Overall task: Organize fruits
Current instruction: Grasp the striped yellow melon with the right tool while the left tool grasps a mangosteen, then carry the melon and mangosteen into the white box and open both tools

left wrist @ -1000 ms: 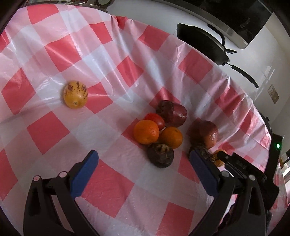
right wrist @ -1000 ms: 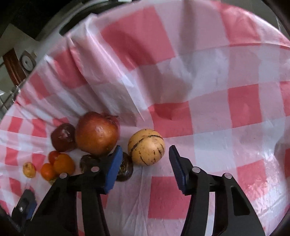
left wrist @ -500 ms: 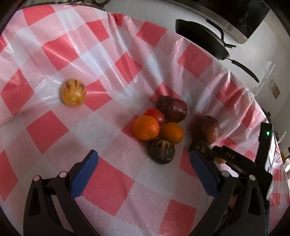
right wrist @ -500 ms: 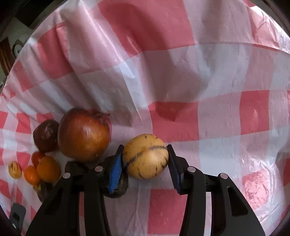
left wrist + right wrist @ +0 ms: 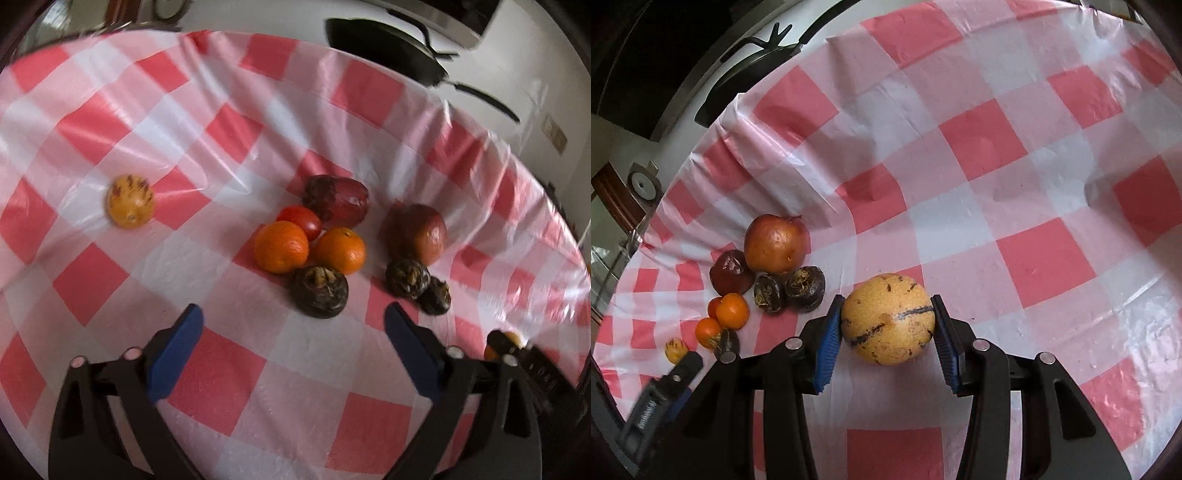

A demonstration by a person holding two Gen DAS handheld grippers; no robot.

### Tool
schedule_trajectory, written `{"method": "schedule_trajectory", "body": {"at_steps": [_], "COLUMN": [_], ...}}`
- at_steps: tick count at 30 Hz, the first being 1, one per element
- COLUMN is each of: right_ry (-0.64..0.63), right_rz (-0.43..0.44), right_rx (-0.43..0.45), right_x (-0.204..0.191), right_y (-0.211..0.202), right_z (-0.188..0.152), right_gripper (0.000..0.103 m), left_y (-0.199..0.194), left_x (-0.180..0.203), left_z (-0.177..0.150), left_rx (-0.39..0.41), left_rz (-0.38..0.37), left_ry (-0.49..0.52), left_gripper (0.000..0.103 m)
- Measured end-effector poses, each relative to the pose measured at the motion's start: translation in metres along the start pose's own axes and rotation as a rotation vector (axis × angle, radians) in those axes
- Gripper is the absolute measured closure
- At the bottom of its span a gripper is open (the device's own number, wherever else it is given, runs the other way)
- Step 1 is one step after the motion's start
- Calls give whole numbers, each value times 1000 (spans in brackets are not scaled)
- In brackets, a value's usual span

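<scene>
My right gripper (image 5: pixel 888 323) is shut on a yellow striped melon (image 5: pixel 888 319), both blue pads pressing its sides, and holds it to the right of the fruit cluster. That cluster has a pomegranate (image 5: pixel 775 243), a dark red fruit (image 5: pixel 731 270), two oranges (image 5: pixel 281 246) (image 5: pixel 340 251), a tomato (image 5: pixel 301 220) and three dark brown fruits (image 5: pixel 319 291). My left gripper (image 5: pixel 293 328) hangs in front of the cluster with nothing between its fingers; its jaws are closing. A second yellow striped melon (image 5: pixel 130 201) lies alone at the left.
A red and white checked cloth (image 5: pixel 92 280) covers the table. A black pan (image 5: pixel 384 40) sits on the white counter behind it. In the left wrist view the right gripper's tip (image 5: pixel 506 345) shows at the lower right.
My right gripper closed on the yellow melon and carried it to the right, away from the pomegranate and the dark fruits. The left gripper's jaws narrowed a little.
</scene>
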State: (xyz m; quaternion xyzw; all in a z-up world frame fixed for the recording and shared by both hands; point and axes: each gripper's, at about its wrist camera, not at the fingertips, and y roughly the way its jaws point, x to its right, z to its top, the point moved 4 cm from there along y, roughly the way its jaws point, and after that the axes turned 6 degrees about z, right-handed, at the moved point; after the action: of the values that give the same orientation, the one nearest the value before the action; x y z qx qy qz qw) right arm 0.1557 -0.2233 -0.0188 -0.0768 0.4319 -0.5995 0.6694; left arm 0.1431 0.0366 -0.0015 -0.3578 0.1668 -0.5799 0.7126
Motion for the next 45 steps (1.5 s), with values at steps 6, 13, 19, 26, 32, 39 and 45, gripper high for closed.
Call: {"method": "schedule_trajectory", "body": {"at_steps": [6, 13, 19, 26, 32, 39, 45], "right_ry": [10, 8, 4, 6, 1, 3, 4], "right_rz": [15, 19, 23, 29, 29, 27, 37], "right_rx": [-5, -9, -12, -6, -5, -6, -1], "right_x": [0, 1, -1, -1, -2, -1, -2], "right_y": [1, -3, -3, -4, -3, -3, -5], "right_z": [2, 1, 1, 1, 1, 1, 0], "right_gripper": [57, 57, 57, 57, 57, 57, 57], "left_y": [21, 50, 37, -28, -60, -54, -53], "left_x": [18, 34, 25, 13, 4, 1, -2], "left_z": [8, 15, 10, -20, -47, -37, -36], "left_rx": [-44, -113, -98, -6, 12, 15, 21], "left_rz": [46, 158, 107, 14, -77, -93, -73], "left_ry": [87, 206, 190, 185, 188, 163, 159], "left_gripper": [18, 39, 60, 60, 60, 60, 60]}}
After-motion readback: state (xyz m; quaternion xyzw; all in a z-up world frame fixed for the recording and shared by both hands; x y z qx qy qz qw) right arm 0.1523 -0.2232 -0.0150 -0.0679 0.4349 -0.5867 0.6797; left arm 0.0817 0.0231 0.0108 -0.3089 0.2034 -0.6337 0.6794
